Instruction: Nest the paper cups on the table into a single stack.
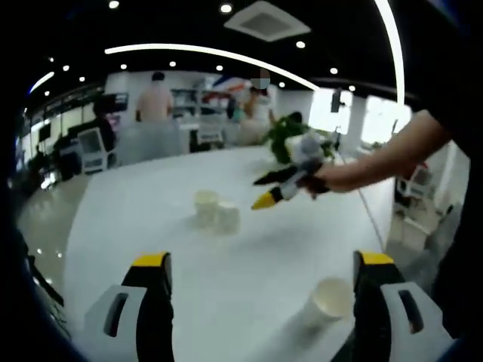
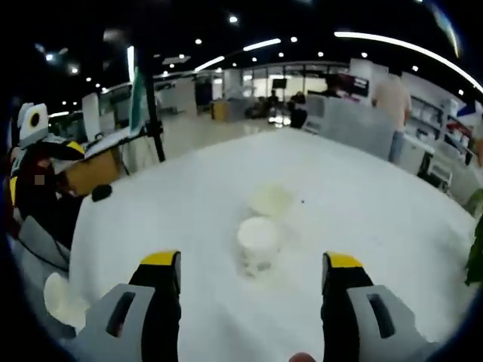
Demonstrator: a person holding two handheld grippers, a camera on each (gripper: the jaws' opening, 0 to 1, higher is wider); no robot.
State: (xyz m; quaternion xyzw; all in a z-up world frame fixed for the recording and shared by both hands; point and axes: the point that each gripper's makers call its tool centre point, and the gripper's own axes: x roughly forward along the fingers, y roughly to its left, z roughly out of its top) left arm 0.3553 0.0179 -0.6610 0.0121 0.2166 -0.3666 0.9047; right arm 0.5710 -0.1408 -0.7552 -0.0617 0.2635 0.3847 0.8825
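White worktop (image 1: pixel 249 279) with loads of free space. Left tool (image 1: pixel 260 264) is released, jaws wide apart and holding nothing; one upright paper cup (image 1: pixel 330 298) sits just inside its right jaw near the edge. Farther out, two cups (image 1: pixel 215 211) stand side by side mid-worktop. Right tool (image 2: pixel 253 264) is released too, hovering over that pair, mouths up.
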